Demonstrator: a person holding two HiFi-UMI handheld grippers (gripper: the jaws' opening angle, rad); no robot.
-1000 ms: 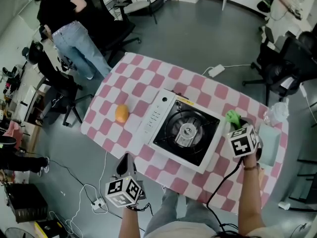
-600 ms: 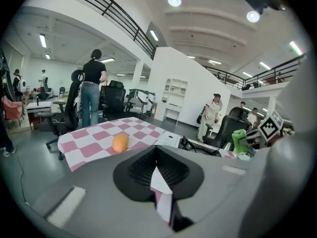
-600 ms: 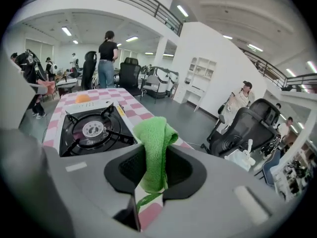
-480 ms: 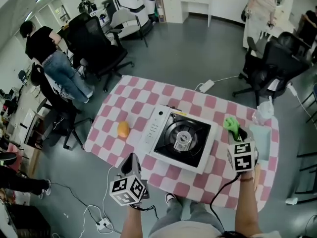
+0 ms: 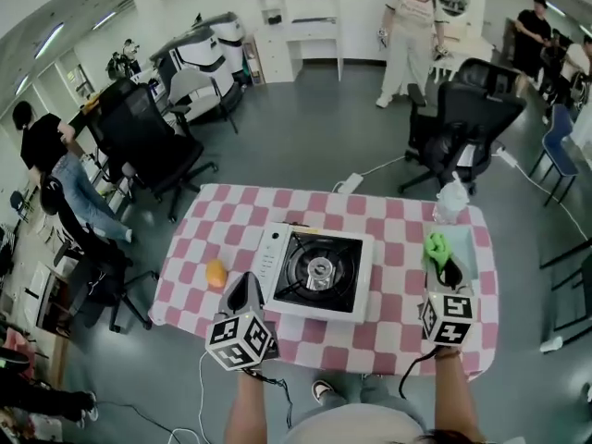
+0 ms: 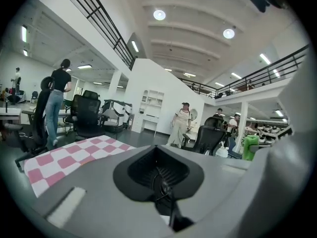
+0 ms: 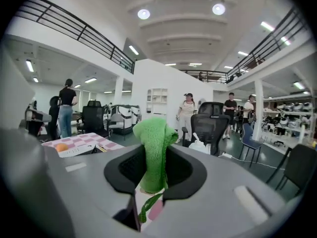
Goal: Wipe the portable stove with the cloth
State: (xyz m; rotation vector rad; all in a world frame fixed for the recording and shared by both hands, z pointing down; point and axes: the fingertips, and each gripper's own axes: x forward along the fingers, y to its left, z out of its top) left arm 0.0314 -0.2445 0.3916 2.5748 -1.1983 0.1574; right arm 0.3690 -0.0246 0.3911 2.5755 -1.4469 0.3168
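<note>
The white portable stove (image 5: 314, 271) with its black burner sits in the middle of the pink-checked table (image 5: 388, 218). My right gripper (image 5: 444, 268) is held to the stove's right, apart from it, and is shut on a green cloth (image 5: 435, 246). In the right gripper view the cloth (image 7: 154, 152) stands up between the jaws, and the stove (image 7: 79, 149) shows low at the left. My left gripper (image 5: 243, 287) hovers at the stove's near left corner. Its jaws are shut with nothing between them (image 6: 159, 175).
An orange (image 5: 215, 272) lies left of the stove. A pale blue tray (image 5: 467, 246) and a clear plastic bottle (image 5: 450, 198) are at the table's right end. Office chairs (image 5: 460, 123) and a power strip (image 5: 350, 183) lie beyond the table. People stand further off.
The head view has tilted up and pulled back, so the table looks smaller and more of the room shows. Both grippers stay on either side of the stove. The right still holds the cloth.
</note>
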